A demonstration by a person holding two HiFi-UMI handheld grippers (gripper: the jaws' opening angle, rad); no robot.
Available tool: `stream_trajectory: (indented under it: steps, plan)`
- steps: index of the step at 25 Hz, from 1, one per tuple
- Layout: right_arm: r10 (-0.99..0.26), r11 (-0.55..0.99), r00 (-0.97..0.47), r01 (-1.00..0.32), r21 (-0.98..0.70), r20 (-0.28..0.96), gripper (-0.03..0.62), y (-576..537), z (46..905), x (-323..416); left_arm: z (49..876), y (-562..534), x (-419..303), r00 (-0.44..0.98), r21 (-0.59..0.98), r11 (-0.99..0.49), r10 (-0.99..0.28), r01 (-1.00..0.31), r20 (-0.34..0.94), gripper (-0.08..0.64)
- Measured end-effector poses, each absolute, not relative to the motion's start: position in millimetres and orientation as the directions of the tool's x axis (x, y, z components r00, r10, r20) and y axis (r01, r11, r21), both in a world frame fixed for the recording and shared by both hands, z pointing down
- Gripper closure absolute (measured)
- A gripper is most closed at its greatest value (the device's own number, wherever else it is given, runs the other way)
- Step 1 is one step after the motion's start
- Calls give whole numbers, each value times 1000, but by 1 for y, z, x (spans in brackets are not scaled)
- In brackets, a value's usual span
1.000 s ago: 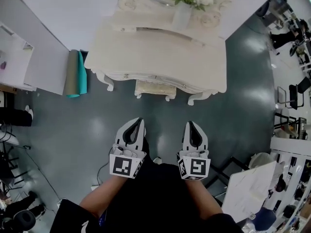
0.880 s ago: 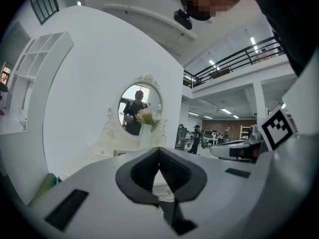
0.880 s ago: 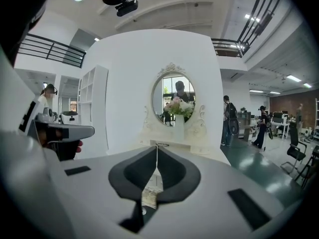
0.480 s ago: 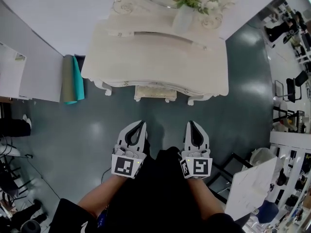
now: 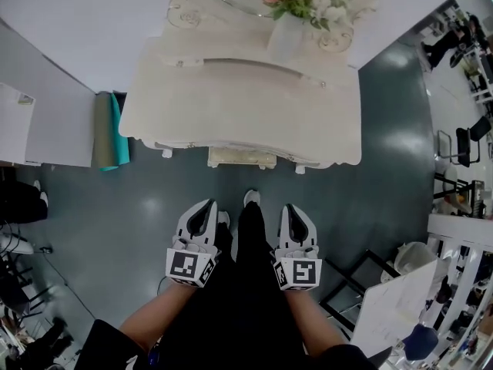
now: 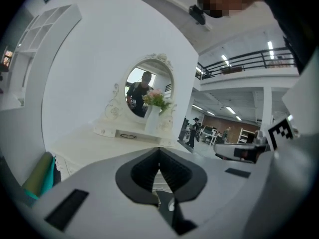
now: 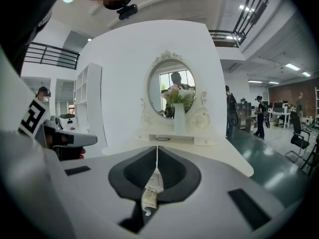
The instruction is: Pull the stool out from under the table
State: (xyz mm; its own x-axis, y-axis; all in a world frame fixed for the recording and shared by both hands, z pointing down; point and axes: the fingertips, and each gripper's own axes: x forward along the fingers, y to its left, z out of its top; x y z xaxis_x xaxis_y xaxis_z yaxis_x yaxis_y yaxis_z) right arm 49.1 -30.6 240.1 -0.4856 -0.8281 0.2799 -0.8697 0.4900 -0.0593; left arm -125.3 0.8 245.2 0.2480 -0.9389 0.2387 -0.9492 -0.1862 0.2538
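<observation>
Cream-painted stool (image 5: 241,158) is tucked under the table (image 5: 192,99) at upper centre, probably stiff and lightish, so grab its front seat rim, with left gripper (image 5: 206,206) and right gripper (image 5: 293,208) both pinched closed, empty.

Bare grey floor (image 5: 154,206) lies open between the closed left gripper (image 5: 206,206), the closed right gripper (image 5: 293,210) and the table (image 5: 246,91). The table overhangs the stool (image 5: 240,158), leaving only its front edge exposed between the table legs (image 5: 166,152). The person's leg (image 5: 250,222) stands between the grippers. A rolled mat (image 5: 108,129) blocks the left side, a black frame (image 5: 350,280) and a white board (image 5: 397,299) the right.
</observation>
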Motion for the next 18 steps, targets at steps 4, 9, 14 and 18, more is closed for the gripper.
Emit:
stream_trajectory:
  steps: [4,9,14,18]
  plan:
    - [-809,505,-508,-858,-94,296,572,-54,266,53,256,-24,-126,212,198,-167,-949,-966,235,557]
    - [-776,531,-536,-840,-114,331,572,-84,304,56,284,-43,-121,184,127,-155,-947,-980,265,556]
    - [-739,551,-555,-824,-132,382,572,-100,343,55,314,-52,-117,173,135,-137,-937,-981,304,557]
    - [-709,567,-570,-811,-146,415,572,-104,381,48,352,-57,-118,232,172,-183,-915,-968,330,556]
